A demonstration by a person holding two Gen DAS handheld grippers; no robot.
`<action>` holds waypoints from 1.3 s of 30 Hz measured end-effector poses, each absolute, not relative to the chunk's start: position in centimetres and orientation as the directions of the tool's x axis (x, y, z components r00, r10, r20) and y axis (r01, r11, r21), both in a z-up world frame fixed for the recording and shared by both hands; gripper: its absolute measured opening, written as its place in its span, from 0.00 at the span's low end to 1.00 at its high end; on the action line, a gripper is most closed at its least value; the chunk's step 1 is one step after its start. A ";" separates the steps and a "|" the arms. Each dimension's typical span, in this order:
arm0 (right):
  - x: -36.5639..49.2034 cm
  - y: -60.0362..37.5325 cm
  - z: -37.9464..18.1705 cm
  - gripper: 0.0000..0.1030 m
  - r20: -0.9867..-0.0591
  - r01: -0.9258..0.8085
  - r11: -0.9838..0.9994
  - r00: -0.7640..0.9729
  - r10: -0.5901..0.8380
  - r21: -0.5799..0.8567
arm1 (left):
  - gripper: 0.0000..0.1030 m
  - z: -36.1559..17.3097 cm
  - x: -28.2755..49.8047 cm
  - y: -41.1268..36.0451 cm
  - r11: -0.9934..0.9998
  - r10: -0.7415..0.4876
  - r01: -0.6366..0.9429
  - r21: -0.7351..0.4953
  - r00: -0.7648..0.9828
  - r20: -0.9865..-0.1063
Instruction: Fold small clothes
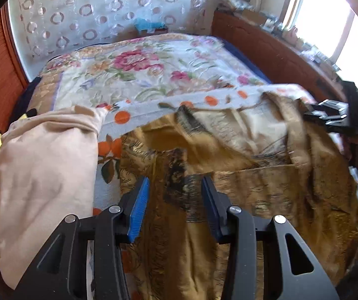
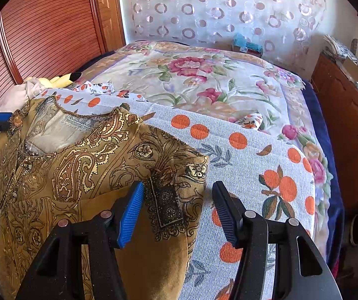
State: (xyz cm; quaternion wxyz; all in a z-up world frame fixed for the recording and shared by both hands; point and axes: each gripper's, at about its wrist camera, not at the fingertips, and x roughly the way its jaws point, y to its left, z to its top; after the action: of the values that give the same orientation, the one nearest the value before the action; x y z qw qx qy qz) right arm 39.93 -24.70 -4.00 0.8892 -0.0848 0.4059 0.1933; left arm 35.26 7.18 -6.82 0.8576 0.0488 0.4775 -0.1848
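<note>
A bed [image 2: 229,95] with a floral cover fills the room. Behind it hangs a ring-patterned curtain [image 2: 216,10]. A slatted wooden door [image 2: 46,25] stands left; bright windows [image 1: 329,15] glare right.

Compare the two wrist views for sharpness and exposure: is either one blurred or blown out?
Left wrist view: the gold paisley garment is smeared by motion blur, the window at upper right is blown out white, and the left gripper stays sharp. Right wrist view: the paisley print is crisp, lighting even, right gripper sharp; fisheye bending in both.
</note>
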 end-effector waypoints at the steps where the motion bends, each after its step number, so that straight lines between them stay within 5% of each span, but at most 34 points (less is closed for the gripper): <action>1: 39.9 -24.8 -4.0 0.57 -0.754 -0.413 0.911 0.597 0.276 0.007 | 0.43 -7.3 35.3 6.9 0.929 -0.247 0.364 -0.068 0.473 -0.846; 2: 39.8 -24.8 -4.1 0.57 -0.753 -0.412 0.911 0.598 0.276 0.007 | 0.34 -7.6 35.3 6.8 0.925 -0.244 0.375 -0.059 0.469 -0.849; 3: 39.8 -24.8 -4.1 0.57 -0.752 -0.412 0.911 0.598 0.277 0.008 | 0.11 -7.8 35.3 6.6 0.920 -0.241 0.389 -0.048 0.463 -0.853; 5: 39.8 -24.9 -4.1 0.57 -0.751 -0.412 0.911 0.599 0.277 0.007 | 0.04 -7.3 35.2 7.0 0.924 -0.223 0.381 -0.027 0.482 -0.847; 9: 39.8 -25.0 -4.1 0.57 -0.751 -0.416 0.909 0.599 0.280 0.007 | 0.04 -4.7 35.3 9.3 0.940 -0.209 0.341 -0.013 0.545 -0.812; 11: 39.8 -25.0 -4.1 0.48 -0.750 -0.426 0.905 0.595 0.288 0.009 | 0.04 -3.7 35.6 10.9 0.950 -0.197 0.312 -0.014 0.564 -0.802; 14: 39.9 -25.0 -3.9 0.23 -0.752 -0.434 0.901 0.588 0.299 0.019 | 0.04 -3.2 35.7 11.8 0.949 -0.196 0.316 -0.008 0.567 -0.800; 15: 39.9 -25.0 -3.8 0.07 -0.753 -0.439 0.898 0.581 0.309 0.030 | 0.04 -3.2 35.7 11.8 0.948 -0.194 0.319 -0.003 0.568 -0.799; 16: 40.0 -25.1 -3.8 0.05 -0.752 -0.445 0.894 0.573 0.326 0.049 | 0.04 -3.1 35.6 11.7 0.948 -0.190 0.319 0.003 0.571 -0.799; 29: 29.6 -26.1 3.7 0.04 -0.558 -0.460 0.887 0.731 0.394 0.023 | 0.04 2.9 26.0 11.0 0.925 -0.302 0.380 -0.031 0.681 -0.668; 39: 15.7 -28.7 1.1 0.04 -0.542 -0.485 0.874 0.729 0.418 0.023 | 0.04 1.2 13.0 12.2 0.921 -0.359 0.377 -0.099 0.721 -0.593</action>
State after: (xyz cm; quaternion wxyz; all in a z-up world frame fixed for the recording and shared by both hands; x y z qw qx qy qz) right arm 15.69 -28.72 1.13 0.9278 -0.0599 0.2764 0.2434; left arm 13.04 12.20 1.25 0.9274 0.0141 0.3169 -0.1982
